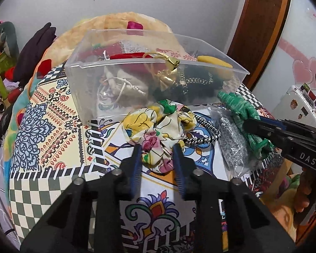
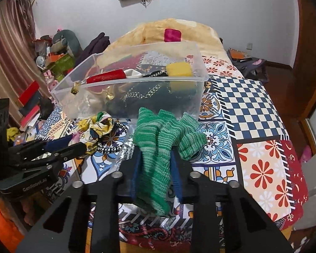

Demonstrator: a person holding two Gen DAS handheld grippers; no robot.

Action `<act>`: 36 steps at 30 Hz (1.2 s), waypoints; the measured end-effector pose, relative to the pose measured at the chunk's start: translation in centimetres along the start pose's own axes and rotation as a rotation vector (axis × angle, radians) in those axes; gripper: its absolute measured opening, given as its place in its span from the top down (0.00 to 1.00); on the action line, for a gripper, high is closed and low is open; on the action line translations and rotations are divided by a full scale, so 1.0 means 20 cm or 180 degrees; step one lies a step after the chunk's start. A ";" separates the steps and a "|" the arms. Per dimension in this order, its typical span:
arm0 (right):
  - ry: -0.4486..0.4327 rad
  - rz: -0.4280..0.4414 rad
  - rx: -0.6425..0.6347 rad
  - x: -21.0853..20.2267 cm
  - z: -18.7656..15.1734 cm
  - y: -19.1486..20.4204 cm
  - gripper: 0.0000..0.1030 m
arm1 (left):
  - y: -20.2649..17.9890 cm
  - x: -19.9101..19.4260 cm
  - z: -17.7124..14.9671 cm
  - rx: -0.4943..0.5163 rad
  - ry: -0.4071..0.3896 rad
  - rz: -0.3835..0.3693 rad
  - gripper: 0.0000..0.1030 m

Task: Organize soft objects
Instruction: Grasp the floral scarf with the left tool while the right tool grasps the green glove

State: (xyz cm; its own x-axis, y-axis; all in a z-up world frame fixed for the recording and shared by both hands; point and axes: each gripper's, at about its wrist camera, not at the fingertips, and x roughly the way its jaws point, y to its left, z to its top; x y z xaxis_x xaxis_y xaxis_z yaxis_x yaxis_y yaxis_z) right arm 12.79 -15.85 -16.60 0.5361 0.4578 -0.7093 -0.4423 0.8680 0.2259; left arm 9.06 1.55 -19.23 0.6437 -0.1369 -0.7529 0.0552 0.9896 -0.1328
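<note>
Firmly, right gripper [image 2: 154,168] jaws clamped green knit cloth [image 2: 158,147], cloth lifted off bed [image 2: 252,109], draping forward. Left gripper [image 1: 157,158] jaws half open, straddling near edge of floral scrunchie [image 1: 155,126] on bedspread. Striped hair tie [image 1: 204,135] touching scrunchie; glittery pouch [image 1: 231,141] beside it. Clear plastic bin [image 1: 84,88] behind, holding pouches and yellow sponge [image 2: 179,69].

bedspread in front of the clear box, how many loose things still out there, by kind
Floral scrunchie: 1
Black-and-white cord hair tie: 1
Silver glitter packet: 1
Green knit cloth, in the right gripper: 1
Total: 4
</note>
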 end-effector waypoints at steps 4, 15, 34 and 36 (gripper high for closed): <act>-0.0049 0.0015 -0.0005 -0.02 0.00 0.01 0.90 | -0.02 -0.01 0.00 0.0085 -0.0068 0.0017 0.87; -0.0388 0.0044 -0.0078 -0.20 0.05 0.06 0.91 | -0.10 -0.27 0.04 0.0216 -0.0552 0.0006 0.89; -0.0949 -0.0025 -0.0189 -0.28 0.40 0.14 0.91 | 0.04 -0.51 0.34 -0.0003 -0.1164 0.0022 0.89; -0.0962 -0.0014 -0.0178 -0.25 0.43 0.15 0.91 | 0.06 -0.49 0.36 -0.0030 -0.1171 0.0053 0.89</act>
State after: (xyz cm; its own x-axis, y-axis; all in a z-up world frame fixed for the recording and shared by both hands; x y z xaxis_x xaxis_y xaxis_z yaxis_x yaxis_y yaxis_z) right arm 14.93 -13.93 -6.65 0.7241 0.4979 -0.4774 -0.4740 0.8619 0.1801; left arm 8.38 4.37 -7.35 0.8759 -0.0943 -0.4731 0.0366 0.9909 -0.1296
